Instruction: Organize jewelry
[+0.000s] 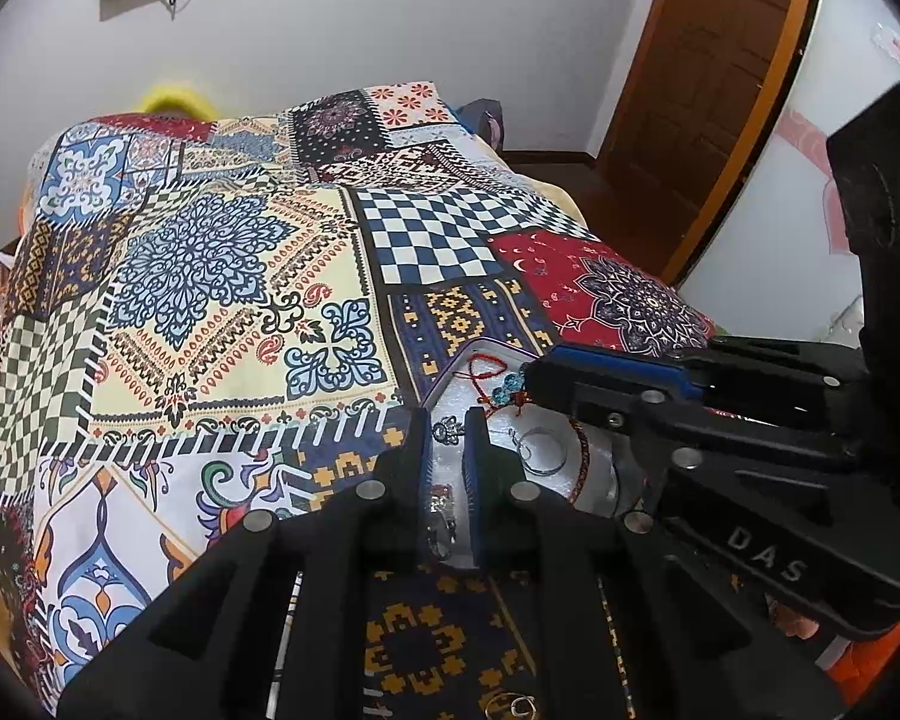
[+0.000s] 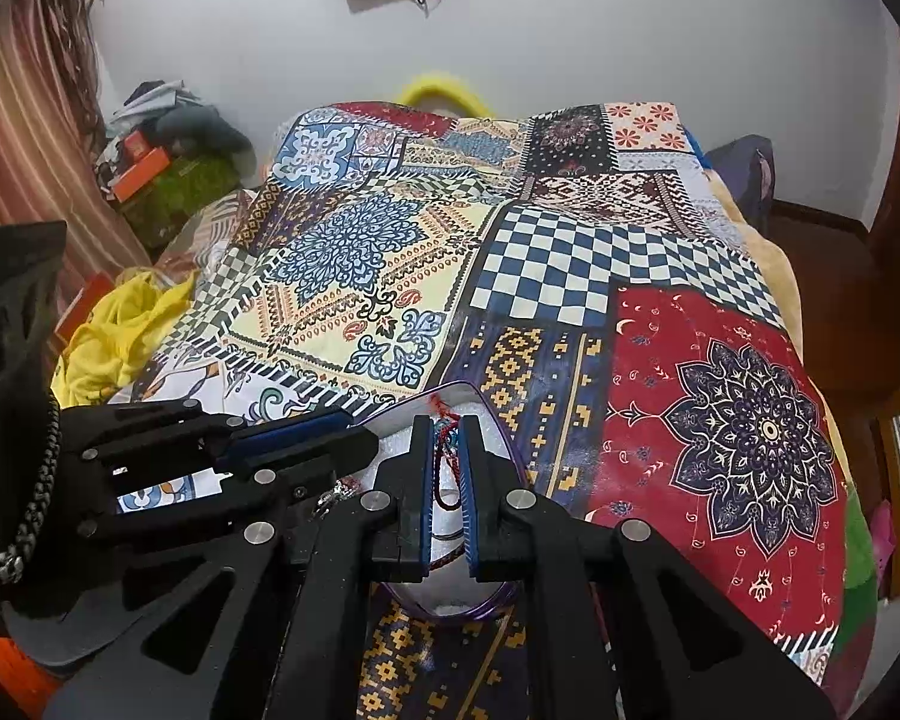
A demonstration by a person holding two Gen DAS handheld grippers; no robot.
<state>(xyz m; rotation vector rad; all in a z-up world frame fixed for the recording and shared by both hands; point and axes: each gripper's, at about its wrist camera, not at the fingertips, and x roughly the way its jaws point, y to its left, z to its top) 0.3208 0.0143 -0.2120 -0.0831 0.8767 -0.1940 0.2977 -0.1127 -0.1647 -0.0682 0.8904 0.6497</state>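
A purple-rimmed tin [image 1: 450,372] lined with white foam lies on the patchwork bedspread [image 1: 210,276]. It holds a red cord with a teal bead charm [image 1: 504,387], a silver ring [image 1: 543,450] and a woven bracelet [image 1: 582,468]. My left gripper [image 1: 448,426] hovers over the tin's near-left part, jaws a narrow gap apart, over a small silver piece [image 1: 447,429]. My right gripper [image 2: 447,435] is over the tin [image 2: 498,426], jaws narrowly apart around the red cord [image 2: 447,462]; whether it pinches the cord is unclear. The right gripper also shows in the left wrist view [image 1: 546,375].
A thin ring [image 1: 510,705] lies on the bedspread near the front edge. Yellow cloth [image 2: 120,336] and boxes [image 2: 150,168] lie left of the bed. A wooden door [image 1: 708,90] stands at the right. The bedspread stretches open beyond the tin.
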